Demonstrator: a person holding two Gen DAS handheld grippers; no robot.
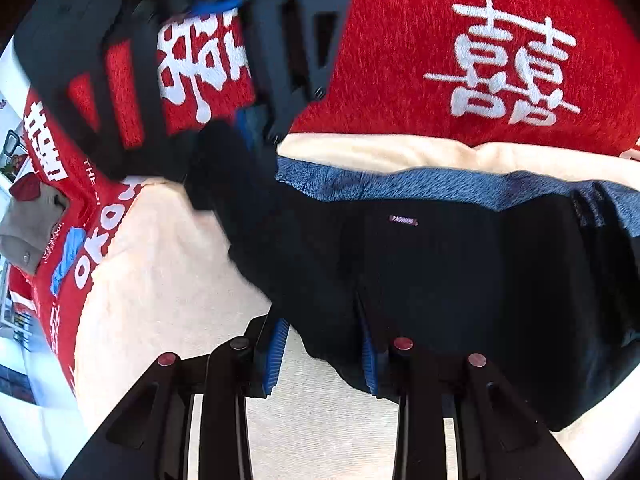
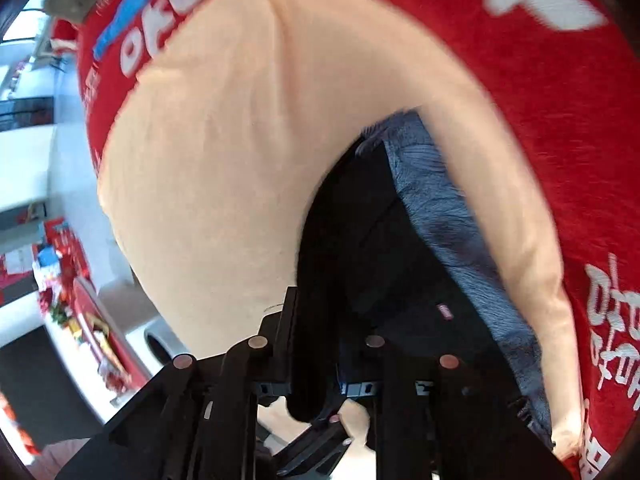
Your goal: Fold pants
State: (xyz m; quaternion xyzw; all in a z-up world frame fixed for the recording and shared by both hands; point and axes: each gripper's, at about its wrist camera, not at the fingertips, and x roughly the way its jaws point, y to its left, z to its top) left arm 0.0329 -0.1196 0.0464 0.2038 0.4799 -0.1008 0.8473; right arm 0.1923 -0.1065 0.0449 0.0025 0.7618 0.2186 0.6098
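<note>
The black pants [image 1: 420,272] with a blue-grey fleecy lining [image 1: 400,186] and a small label lie on a cream cloth [image 1: 168,280]. My left gripper [image 1: 324,356] is shut on the near edge of the pants, its blue pads pressed into the fabric. My right gripper [image 1: 256,120] shows at the upper left of the left wrist view, shut on a lifted corner of the pants. In the right wrist view the right gripper [image 2: 320,344] pinches black pants fabric [image 2: 360,240], with the lining [image 2: 448,240] to its right.
A red blanket [image 1: 440,60] with white characters surrounds the cream cloth [image 2: 240,160]. A beige garment [image 1: 28,232] lies at the far left edge. Beyond the left edge the right wrist view shows a white floor and red clutter [image 2: 64,280].
</note>
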